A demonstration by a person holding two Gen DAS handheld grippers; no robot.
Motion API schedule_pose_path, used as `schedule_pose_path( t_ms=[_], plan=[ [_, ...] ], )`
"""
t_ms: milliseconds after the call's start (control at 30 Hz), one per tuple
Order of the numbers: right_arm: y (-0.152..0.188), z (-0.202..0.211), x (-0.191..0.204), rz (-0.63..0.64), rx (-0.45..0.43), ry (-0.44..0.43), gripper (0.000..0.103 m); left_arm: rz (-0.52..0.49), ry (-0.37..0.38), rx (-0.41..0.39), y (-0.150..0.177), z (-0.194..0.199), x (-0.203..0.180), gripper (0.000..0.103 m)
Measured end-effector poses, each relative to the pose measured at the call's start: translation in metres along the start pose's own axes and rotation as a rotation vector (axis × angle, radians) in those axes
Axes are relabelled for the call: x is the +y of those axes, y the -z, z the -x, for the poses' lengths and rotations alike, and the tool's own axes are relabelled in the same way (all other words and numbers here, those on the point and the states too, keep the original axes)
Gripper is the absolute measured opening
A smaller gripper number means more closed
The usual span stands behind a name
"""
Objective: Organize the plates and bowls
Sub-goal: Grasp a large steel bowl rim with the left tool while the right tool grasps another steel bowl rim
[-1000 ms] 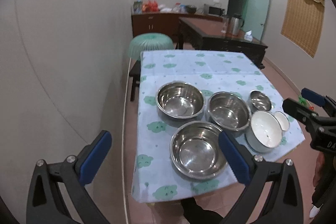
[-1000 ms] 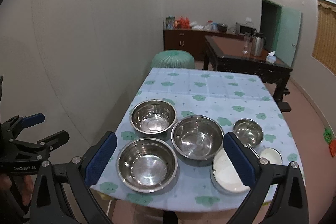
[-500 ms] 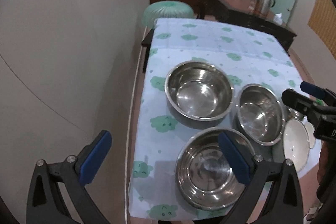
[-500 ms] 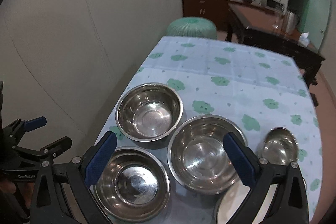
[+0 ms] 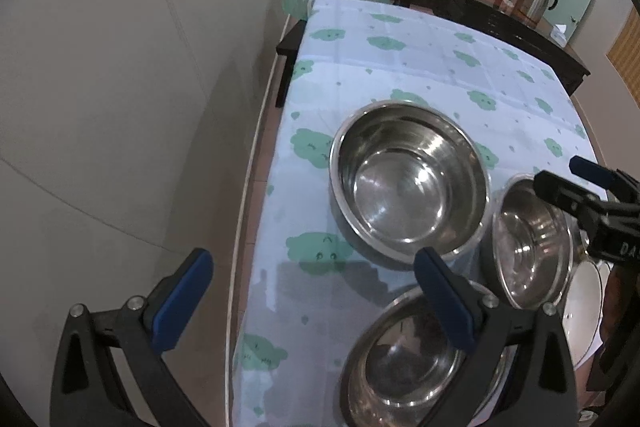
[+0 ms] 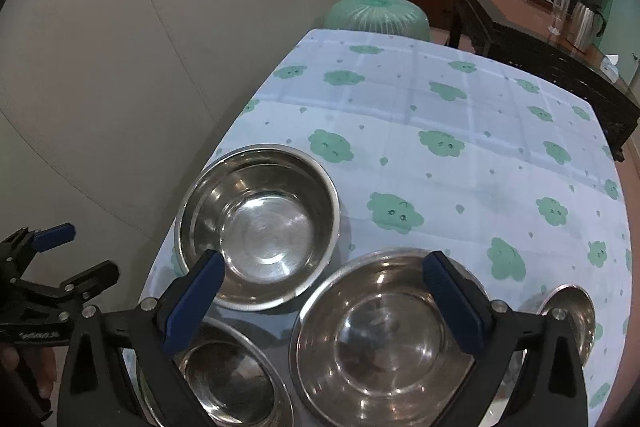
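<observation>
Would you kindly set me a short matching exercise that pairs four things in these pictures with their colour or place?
Things:
1. far steel bowl
2. round stool
3. kettle
4. small steel bowl

Descriptions:
A. on the dark wooden table
B. pale green, beyond the far end of the tablecloth
C. by the cloth's right edge in the right wrist view
D. near the cloth's wall-side edge, empty

Pairs: 1-D, 2-B, 3-A, 4-C
</observation>
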State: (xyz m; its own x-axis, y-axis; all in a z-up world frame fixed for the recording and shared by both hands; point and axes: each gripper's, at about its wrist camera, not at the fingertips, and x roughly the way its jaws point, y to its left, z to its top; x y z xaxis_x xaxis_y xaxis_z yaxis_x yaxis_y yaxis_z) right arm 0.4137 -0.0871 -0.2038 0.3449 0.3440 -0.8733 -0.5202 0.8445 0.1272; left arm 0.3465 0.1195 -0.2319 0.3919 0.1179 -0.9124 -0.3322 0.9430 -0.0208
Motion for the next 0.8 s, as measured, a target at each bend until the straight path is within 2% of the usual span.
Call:
schedule_pose_path(
  t_ms=[167, 233, 333, 400, 533, 633, 700, 733, 800],
  plan=[
    [-0.012, -0.028, -0.005, 0.004, 0.038, 0.004, 0.101, -0.004, 0.002, 0.024, -0.013, -0.026, -0.001, 0.102],
    [-0.017, -0.039, -0.006, 0.006, 0.05, 0.01, 0.1, -0.005, -0.003, 0.037, -0.018, -0.035, -0.001, 0.099],
    [-0.026, -0.056, -0.008, 0.017, 0.076, 0.009, 0.091, 0.021, 0.012, 0.073, -0.026, -0.051, 0.004, 0.091],
    [-0.03, -0.065, -0.009, 0.018, 0.092, -0.001, 0.08, 0.03, 0.012, 0.085, -0.029, -0.057, 0.005, 0.088],
    [-0.037, -0.079, -0.009, 0.027, 0.113, -0.002, 0.079, 0.031, 0.016, 0.095, -0.032, -0.066, 0.005, 0.085],
    [-0.04, -0.09, -0.009, 0.033, 0.138, -0.009, 0.075, 0.04, 0.035, 0.115, -0.034, -0.073, 0.006, 0.077],
    [-0.04, -0.097, -0.009, 0.035, 0.159, -0.022, 0.067, 0.031, 0.024, 0.121, -0.035, -0.077, 0.004, 0.072],
    [-0.04, -0.101, -0.009, 0.035, 0.169, -0.024, 0.066, 0.03, 0.025, 0.122, -0.036, -0.078, 0.004, 0.069],
    [-0.041, -0.105, -0.009, 0.034, 0.177, -0.025, 0.066, 0.035, 0.03, 0.138, -0.037, -0.083, 0.005, 0.058]
  ],
)
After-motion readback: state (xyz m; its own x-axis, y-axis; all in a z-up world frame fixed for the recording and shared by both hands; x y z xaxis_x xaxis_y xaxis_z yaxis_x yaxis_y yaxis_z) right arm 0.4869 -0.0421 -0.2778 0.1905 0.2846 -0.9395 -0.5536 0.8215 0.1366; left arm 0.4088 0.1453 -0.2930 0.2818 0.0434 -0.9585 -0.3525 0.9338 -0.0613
